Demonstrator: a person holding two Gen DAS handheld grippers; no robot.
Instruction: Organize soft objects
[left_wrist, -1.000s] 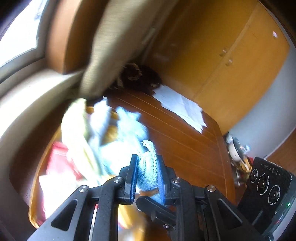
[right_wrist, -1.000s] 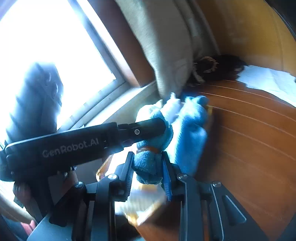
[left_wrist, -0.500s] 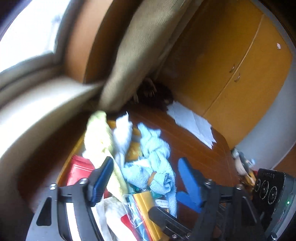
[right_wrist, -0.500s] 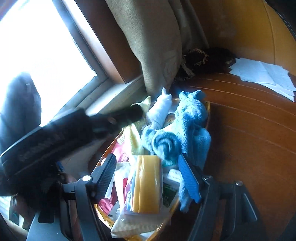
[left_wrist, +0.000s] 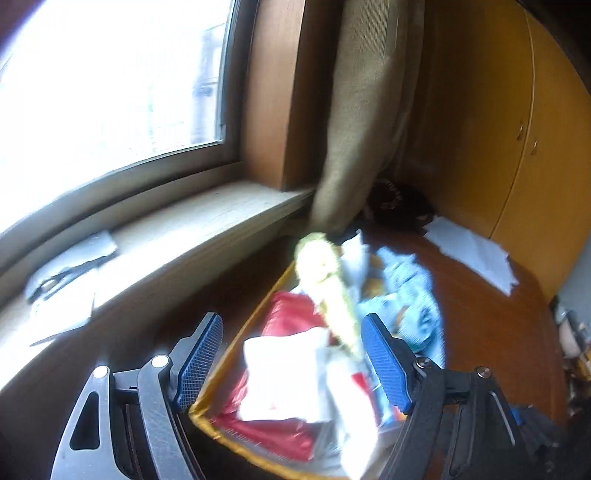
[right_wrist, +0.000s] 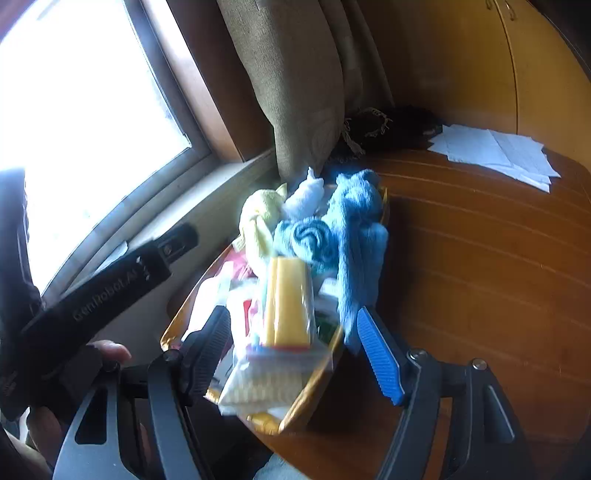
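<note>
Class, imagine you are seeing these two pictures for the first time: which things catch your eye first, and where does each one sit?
The bright window fills the upper left. Below it, a gold tray on the wooden table overflows with packets and soft things: a blue towel draped over its right side, a yellow cloth and a white cloth at the far end. White papers lie at the table's far right.

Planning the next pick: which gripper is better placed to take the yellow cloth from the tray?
Left, probably. The yellow cloth lies just ahead between the left gripper's open jaws; the right gripper faces a yellow packet first.
</note>
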